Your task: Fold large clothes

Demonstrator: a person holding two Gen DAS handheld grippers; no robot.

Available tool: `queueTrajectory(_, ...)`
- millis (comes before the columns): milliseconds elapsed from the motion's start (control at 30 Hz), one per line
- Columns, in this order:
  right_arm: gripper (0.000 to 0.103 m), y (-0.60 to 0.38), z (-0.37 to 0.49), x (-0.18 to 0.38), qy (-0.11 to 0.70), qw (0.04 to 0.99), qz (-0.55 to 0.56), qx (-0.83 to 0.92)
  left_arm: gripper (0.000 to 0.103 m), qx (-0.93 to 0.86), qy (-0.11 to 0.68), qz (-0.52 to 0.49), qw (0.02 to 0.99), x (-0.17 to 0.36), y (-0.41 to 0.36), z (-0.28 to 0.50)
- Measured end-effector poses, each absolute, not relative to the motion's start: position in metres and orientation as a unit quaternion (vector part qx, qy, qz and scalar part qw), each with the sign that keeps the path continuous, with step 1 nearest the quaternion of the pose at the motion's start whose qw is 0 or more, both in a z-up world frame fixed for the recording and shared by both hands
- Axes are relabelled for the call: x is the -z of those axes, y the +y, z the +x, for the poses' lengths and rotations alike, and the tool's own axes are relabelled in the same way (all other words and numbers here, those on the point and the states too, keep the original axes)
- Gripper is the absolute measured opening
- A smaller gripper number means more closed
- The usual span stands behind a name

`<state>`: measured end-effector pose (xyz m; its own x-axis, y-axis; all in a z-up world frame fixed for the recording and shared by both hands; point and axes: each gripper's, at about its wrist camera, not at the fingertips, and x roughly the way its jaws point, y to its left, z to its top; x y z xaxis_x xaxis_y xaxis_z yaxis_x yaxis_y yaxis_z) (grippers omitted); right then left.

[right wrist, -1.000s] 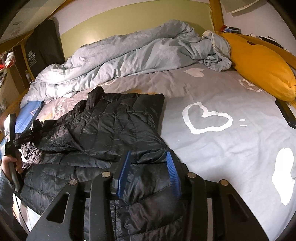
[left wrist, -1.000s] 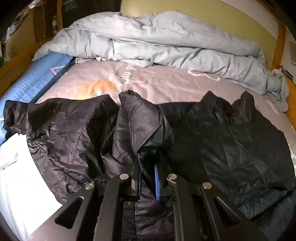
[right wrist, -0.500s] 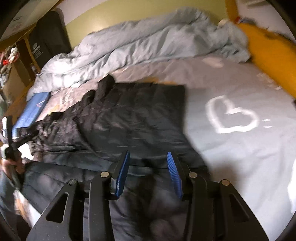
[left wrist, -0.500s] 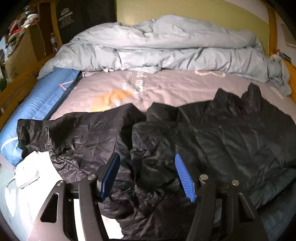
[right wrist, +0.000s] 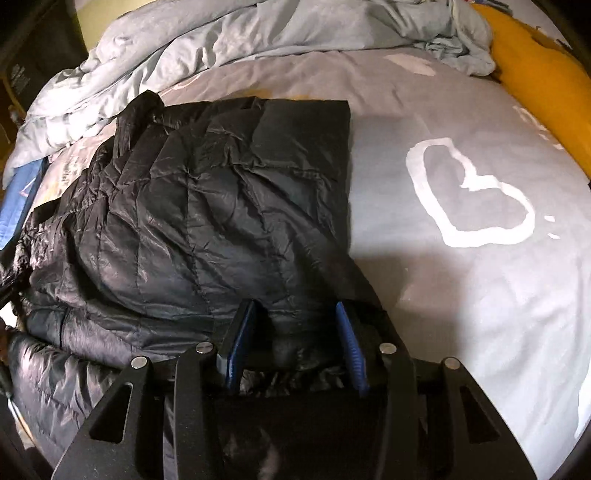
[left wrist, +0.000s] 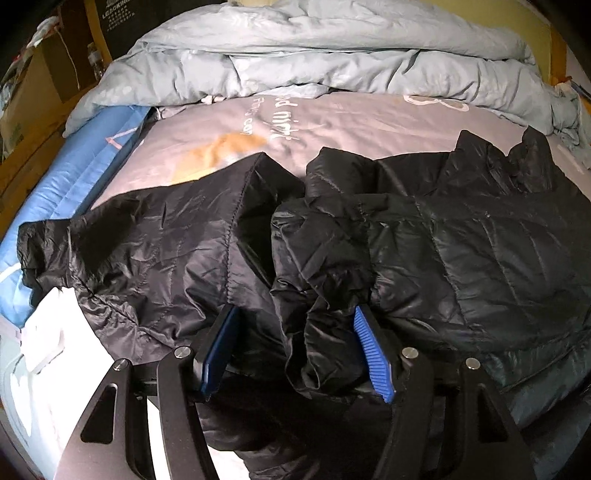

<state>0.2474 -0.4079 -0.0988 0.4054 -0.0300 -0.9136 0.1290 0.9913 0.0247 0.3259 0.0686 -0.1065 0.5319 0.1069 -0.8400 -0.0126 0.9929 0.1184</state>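
While my left gripper (left wrist: 295, 345) points down at the jacket (left wrist: 424, 251), the only print I can partly read is white lettering on a dark panel (left wrist: 122, 14) at the top left, something like "LEBOKING", with smaller lines under it too fine to make out. White script runs across the grey sheet (left wrist: 351, 122) beyond the jacket; I read "night" in it, and the rest is too distorted to tell.

I see a black, quilted, shiny puffer jacket lying crumpled on the sheet, spread wide across the bed below a heaped pale blue duvet (left wrist: 332, 48). One sleeve reaches left toward a blue mat (left wrist: 74, 177). A bunched fold sits between my left blue pads (left wrist: 371, 354), whose jaws have just been opening and now stand well apart, not pressing the cloth.

From the right wrist, the jacket (right wrist: 221, 206) shows a flat folded panel with a straight right edge, next to a white heart (right wrist: 472, 199) printed on the sheet. My right gripper (right wrist: 293, 347) has its jaws apart over the near hem; I cannot tell if they pinch it. A yellow pillow (right wrist: 546, 74) lies at the far right.
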Motion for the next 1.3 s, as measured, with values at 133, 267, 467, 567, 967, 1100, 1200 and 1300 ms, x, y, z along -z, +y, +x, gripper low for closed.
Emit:
queueTrajectory(133, 0.043, -0.402, 0.246, 0.1, 0.545, 0.837, 0.012, 0.049, 0.066, -0.015, 0.475, 0.031, 0.879, 0.092, 0.075, 0.313)
queueTrajectory(267, 0.043, -0.4, 0.236, 0.09, 0.524, 0.85, 0.004, 0.059, 0.066, -0.011, 0.409, 0.064, 0.91, 0.046, 0.078, 0.272)
queueTrajectory(467, 0.044, -0.4, 0.207, 0.047, 0.46, 0.886, 0.042, 0.037, 0.073, 0.016, 0.345, -0.016, 0.938, -0.015, 0.1, 0.219)
queueTrajectory(567, 0.045, -0.388, 0.183, 0.022, 0.423, 0.905, 0.022, 0.031, 0.085, 0.029, 0.322, -0.026, 0.946, -0.034, 0.1, 0.195)
queueTrajectory(967, 0.082, -0.381, 0.117, -0.009, 0.358, 0.934, 0.015, 0.006, 0.103, 0.051, 0.292, -0.05, 0.954, -0.028, 0.101, 0.126)
queueTrajectory(1100, 0.084, -0.417, 0.122, 0.024, 0.42, 0.904, 0.081, 0.023, 0.103, 0.024, 0.364, -0.071, 0.929, 0.014, 0.116, 0.134)
queueTrajectory(1200, 0.084, -0.429, 0.134, 0.044, 0.457, 0.885, 0.084, 0.031, 0.103, -0.001, 0.44, -0.114, 0.891, 0.058, 0.132, 0.141)
queueTrajectory(1300, 0.084, -0.437, 0.146, 0.071, 0.508, 0.853, 0.12, -0.004, 0.096, 0.034, 0.497, -0.18, 0.848, 0.09, 0.143, 0.15)
